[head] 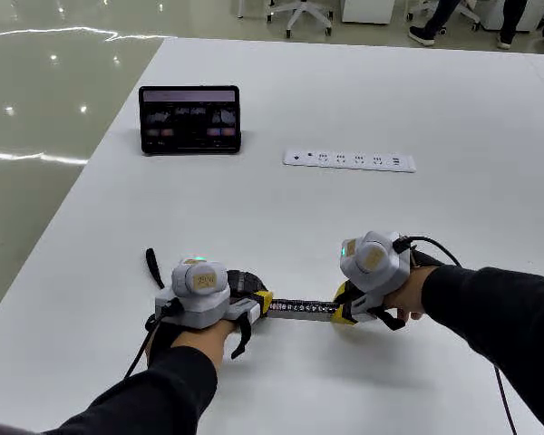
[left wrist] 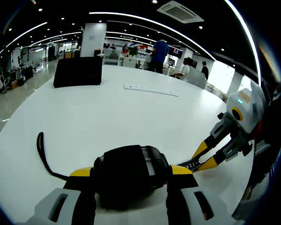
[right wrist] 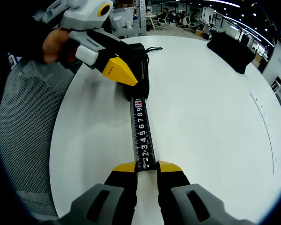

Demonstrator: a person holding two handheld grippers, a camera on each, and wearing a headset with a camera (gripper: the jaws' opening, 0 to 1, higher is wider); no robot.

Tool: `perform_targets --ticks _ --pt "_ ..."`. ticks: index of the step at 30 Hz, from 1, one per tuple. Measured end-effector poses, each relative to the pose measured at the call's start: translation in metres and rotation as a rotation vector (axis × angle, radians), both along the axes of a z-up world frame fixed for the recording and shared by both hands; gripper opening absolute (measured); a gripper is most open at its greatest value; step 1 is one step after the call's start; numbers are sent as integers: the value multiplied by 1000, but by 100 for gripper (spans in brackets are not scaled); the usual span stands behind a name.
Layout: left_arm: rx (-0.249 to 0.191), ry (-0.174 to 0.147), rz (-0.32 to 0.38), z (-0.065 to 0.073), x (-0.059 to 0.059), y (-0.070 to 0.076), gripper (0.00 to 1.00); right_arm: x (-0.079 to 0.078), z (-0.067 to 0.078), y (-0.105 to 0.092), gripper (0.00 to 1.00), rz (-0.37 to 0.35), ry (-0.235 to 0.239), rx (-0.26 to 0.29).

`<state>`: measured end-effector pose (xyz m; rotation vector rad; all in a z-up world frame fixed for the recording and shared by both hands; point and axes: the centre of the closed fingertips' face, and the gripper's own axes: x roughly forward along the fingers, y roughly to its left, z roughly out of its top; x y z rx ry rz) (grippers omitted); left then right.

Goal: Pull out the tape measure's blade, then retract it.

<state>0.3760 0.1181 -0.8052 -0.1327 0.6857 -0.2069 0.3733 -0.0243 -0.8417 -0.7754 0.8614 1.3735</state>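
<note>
A black tape measure case [left wrist: 129, 173] lies on the white table, and my left gripper [left wrist: 131, 172] is shut on it. In the head view the case [head: 245, 283] sits just right of the left gripper [head: 254, 306]. A short length of numbered blade [right wrist: 141, 133] runs from the case [right wrist: 139, 70] to my right gripper [right wrist: 143, 167], which is shut on the blade's end. In the head view the blade [head: 301, 307] spans the gap between the left gripper and the right gripper [head: 343, 313]. The case's black wrist strap [left wrist: 43, 154] trails off to the left.
A dark tablet [head: 189, 119] stands propped at the far left of the table [head: 344, 100]. A white power strip [head: 349, 160] lies beyond the grippers. A cable [head: 435, 243] runs from the right gripper. People stand in the room's background [left wrist: 159, 54].
</note>
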Motion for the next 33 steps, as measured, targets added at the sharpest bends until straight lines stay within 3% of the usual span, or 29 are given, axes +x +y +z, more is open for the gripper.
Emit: perform_targets --ticks 33 --pt "-5 7 -2 -1 2 0 56 0 0 23 11 -6 -1 15"
